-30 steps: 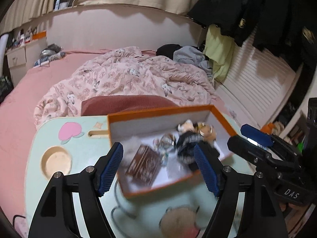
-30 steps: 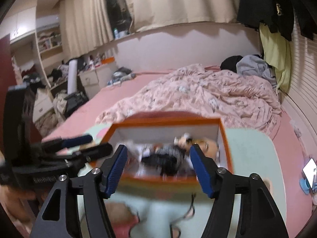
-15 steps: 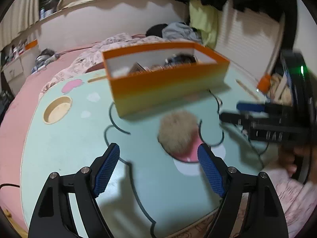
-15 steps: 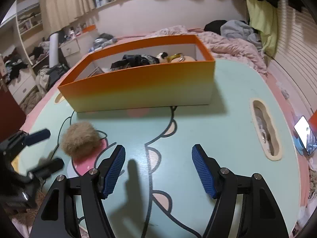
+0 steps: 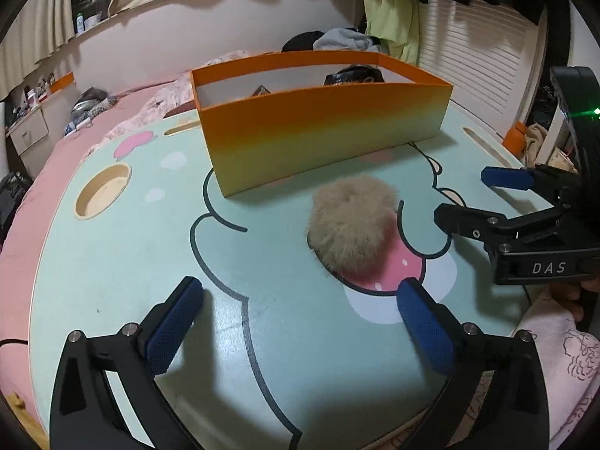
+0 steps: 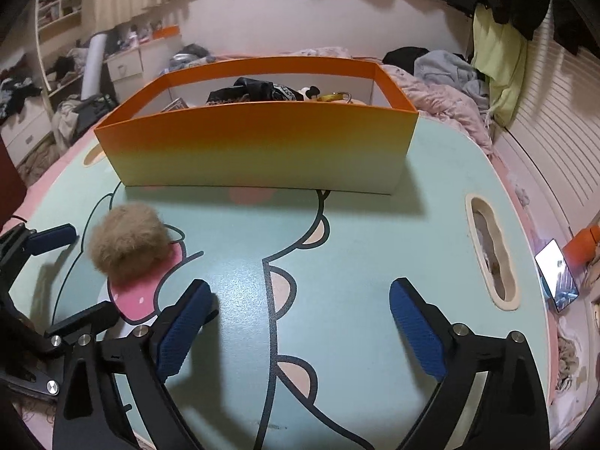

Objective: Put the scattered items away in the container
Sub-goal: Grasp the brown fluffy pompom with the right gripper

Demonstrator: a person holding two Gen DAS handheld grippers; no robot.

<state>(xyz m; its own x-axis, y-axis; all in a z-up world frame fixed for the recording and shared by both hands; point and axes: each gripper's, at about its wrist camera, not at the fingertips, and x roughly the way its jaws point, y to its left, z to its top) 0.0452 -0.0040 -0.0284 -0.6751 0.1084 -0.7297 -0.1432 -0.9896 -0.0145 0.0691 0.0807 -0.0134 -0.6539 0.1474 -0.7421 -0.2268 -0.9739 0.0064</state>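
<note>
An orange-to-cream box (image 5: 322, 138) stands at the far side of the mint-green table (image 5: 123, 262); it also shows in the right wrist view (image 6: 258, 150), with a black item (image 6: 255, 92) and other small things inside. A tan fluffy pom-pom (image 5: 352, 225) lies on the table in front of the box, and shows at the left of the right wrist view (image 6: 129, 243). My left gripper (image 5: 300, 322) is open and empty, low over the table just short of the pom-pom. My right gripper (image 6: 296, 322) is open and empty, to the right of the pom-pom; it also shows in the left wrist view (image 5: 476, 198).
The table has a round cup recess (image 5: 103, 191) at the left and a long slot (image 6: 491, 251) at the right. A bed with a pink blanket (image 6: 442, 93) lies behind the table. A lit phone (image 6: 557, 275) lies beyond the right edge.
Both grippers have pulled back from over the box and dropped low near the table's front. The pom-pom now lies just ahead of the left gripper. Both stay open.
</note>
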